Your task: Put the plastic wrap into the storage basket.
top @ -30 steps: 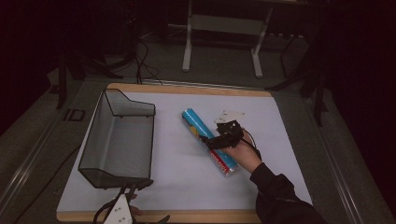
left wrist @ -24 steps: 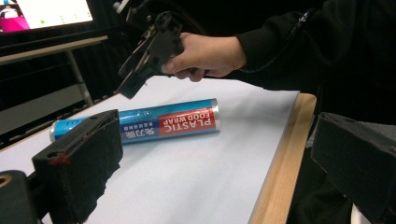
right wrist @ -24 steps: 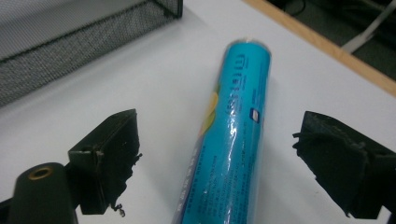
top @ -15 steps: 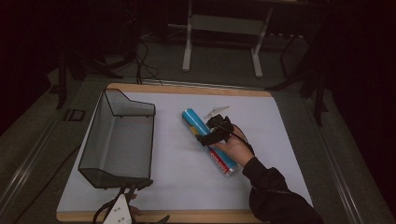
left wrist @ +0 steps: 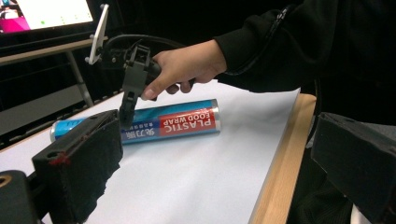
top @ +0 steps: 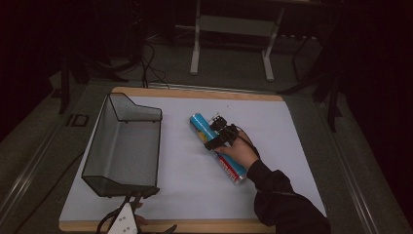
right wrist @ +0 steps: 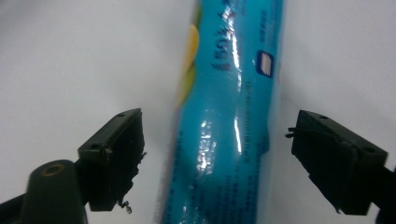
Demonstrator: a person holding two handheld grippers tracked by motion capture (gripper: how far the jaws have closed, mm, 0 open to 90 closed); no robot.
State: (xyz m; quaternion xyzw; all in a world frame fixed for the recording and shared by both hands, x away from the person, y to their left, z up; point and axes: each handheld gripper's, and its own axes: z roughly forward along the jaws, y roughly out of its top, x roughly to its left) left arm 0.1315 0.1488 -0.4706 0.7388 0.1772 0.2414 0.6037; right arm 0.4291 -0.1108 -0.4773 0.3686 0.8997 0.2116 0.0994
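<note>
At the left of the table I have the black wire basket (top: 124, 146), standing empty on the white mat (top: 195, 190) with its open top up and its high end toward the far edge. Just below it, at the near edge, my left gripper (top: 124, 222) sits idle; in the left gripper view its two black pads stand well apart with nothing between them.

Moving right, the roll of plastic food wrap (top: 216, 146) lies flat on the mat, well apart from the basket, its blue end pointing to the far left and its red end toward me.

Over the middle of the roll is my right gripper (top: 217, 138), pointed down. Its jaws have just been closing and now straddle the roll, one pad (right wrist: 114, 156) on each side, but I still see mat between each pad and the wrapper, so nothing is pinched yet.

My worries from here: the roll is round and its film is glossy, so if one pad lands first it could nudge the roll sideways and set it rolling out of the gap. A squeeze high on the curve could make it squirt out downward. I also judge that a grip off the middle would let the long roll droop and twist on the lift toward the basket.
</note>
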